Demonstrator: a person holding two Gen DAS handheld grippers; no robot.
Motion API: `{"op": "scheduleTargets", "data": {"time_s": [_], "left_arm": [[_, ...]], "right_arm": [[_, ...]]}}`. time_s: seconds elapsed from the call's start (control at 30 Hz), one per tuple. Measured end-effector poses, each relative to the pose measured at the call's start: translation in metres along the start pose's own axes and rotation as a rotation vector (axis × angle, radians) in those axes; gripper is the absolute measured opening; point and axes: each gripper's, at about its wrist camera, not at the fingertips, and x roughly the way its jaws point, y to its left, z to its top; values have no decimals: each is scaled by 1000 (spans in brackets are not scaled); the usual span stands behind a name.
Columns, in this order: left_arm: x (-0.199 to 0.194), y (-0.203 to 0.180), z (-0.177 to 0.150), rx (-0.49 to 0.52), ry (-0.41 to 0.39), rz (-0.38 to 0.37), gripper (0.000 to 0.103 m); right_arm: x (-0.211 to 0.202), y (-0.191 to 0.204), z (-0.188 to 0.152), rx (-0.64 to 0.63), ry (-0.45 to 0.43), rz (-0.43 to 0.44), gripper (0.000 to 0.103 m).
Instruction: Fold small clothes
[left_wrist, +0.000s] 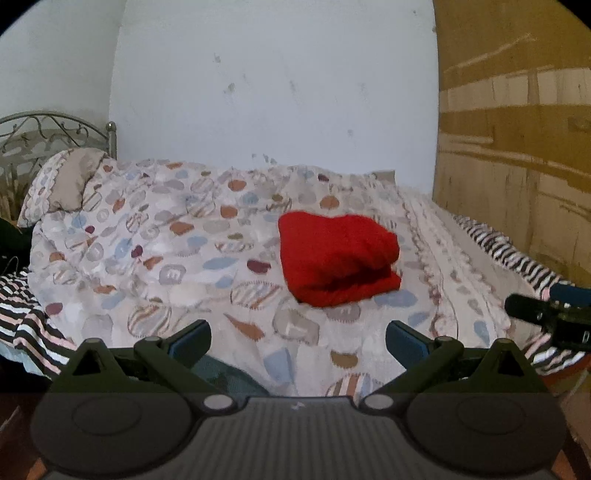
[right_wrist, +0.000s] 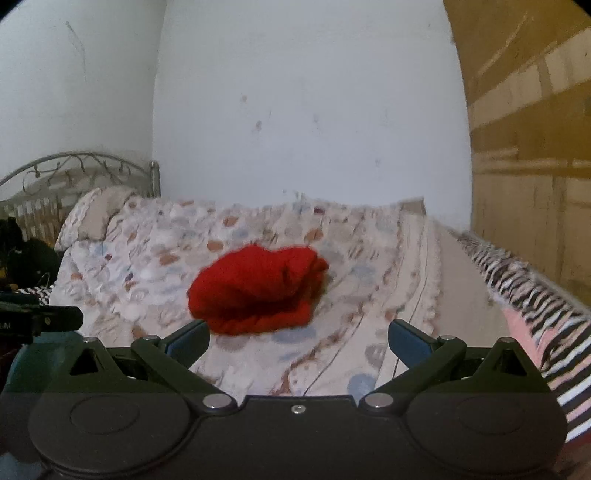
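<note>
- Writing: the only lettering is a few pale characters on the side of the left gripper as it shows at the left edge of the right wrist view, too small and cut off to read. The patches on the quilt (left_wrist: 177, 236) bear marks like letters, but blurred.
- Left gripper (left_wrist: 298, 341): both fingers are spread wide, with bare quilt between the blue pads (left_wrist: 404, 341); it grips nothing. It is held level, low at the near side of the bed, pointing across it toward the white wall (left_wrist: 273, 81).
- Right gripper (right_wrist: 297, 341): likewise gaping wide and empty, held level and aimed over the bed. Its tip shows at the right edge of the left wrist view, beside the striped blanket (left_wrist: 517, 254).
- Red garment (left_wrist: 338, 258): it lies folded into a thick bundle on the quilt, ahead of both grippers and touching neither.
- A pillow (left_wrist: 62, 181) leans by the metal headboard (left_wrist: 48, 136) at the left.
</note>
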Motion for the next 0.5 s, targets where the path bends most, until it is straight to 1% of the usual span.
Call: {"op": "scheduleTargets", "data": {"time_s": [0.2, 0.5], "left_arm": [[2, -2, -6, 9, 20, -1, 103], [1, -2, -4, 12, 23, -9, 103]], "right_arm": [[2, -2, -3, 32, 11, -10, 103], [2, -2, -3, 31, 11, -11, 103]]}}
